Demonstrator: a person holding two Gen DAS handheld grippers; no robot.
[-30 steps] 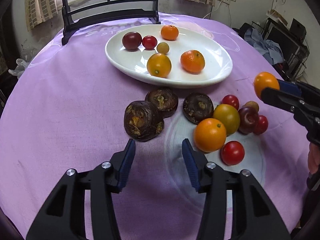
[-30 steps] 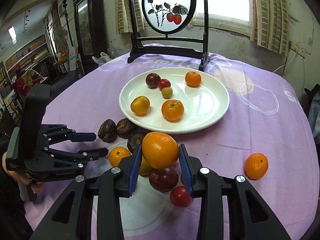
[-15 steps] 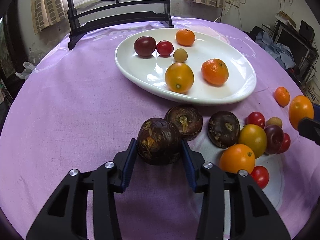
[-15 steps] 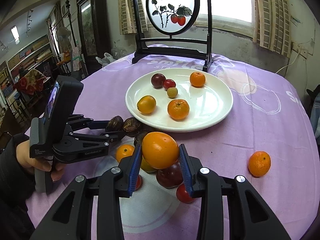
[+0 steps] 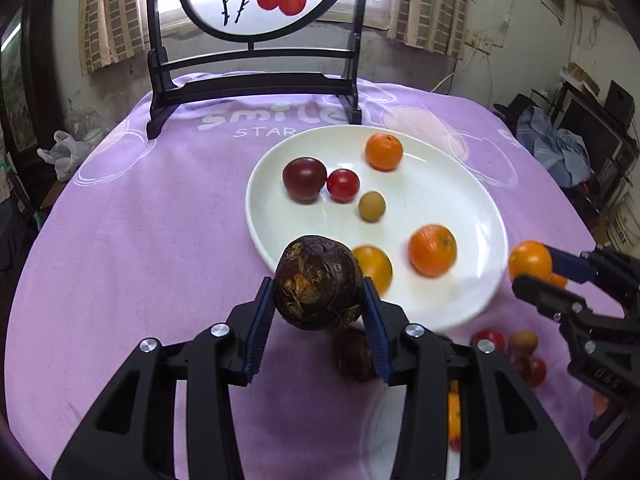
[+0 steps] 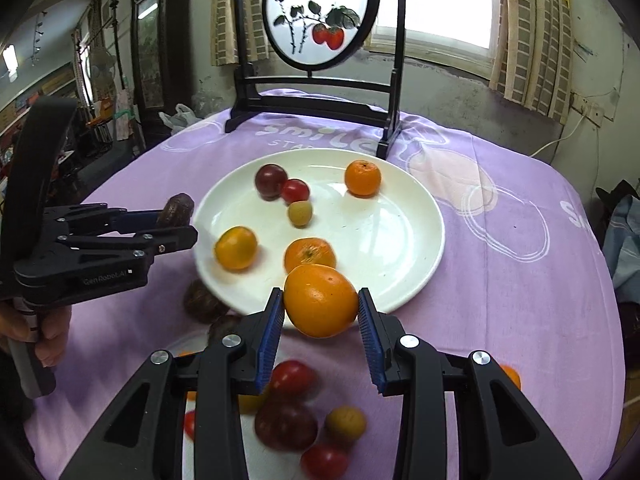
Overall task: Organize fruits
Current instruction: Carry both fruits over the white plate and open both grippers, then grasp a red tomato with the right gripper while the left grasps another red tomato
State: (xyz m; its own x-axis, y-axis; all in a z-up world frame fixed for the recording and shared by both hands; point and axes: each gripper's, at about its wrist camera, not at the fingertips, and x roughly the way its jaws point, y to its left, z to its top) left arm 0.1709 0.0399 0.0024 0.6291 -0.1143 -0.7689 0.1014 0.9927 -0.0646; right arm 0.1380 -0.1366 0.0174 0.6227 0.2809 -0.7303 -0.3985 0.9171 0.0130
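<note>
My left gripper (image 5: 318, 312) is shut on a dark brown water chestnut (image 5: 318, 282), held above the purple cloth just before the near rim of the white plate (image 5: 460, 312). My right gripper (image 6: 320, 320) is shut on a large orange tomato (image 6: 320, 300), held at the plate's near rim (image 6: 420, 288). On the plate lie two oranges, a yellow-orange tomato (image 6: 236, 253), a dark red tomato, a small red tomato and a small yellowish fruit. Each gripper shows in the other's view: the right one (image 5: 532, 270) at the right edge, the left one (image 6: 176, 224) at the left.
Loose fruit lies on the cloth below the grippers: more water chestnuts (image 6: 202, 302), red and dark tomatoes (image 6: 286, 420), a small orange (image 6: 512, 376). A black-framed painted round screen (image 6: 320, 12) stands at the table's far side. A person's hand (image 6: 44, 332) holds the left gripper's handle.
My left gripper closed on a water chestnut, lifted it off the cloth and carried it toward the plate. My right gripper, still holding the orange tomato, moved closer to the plate.
</note>
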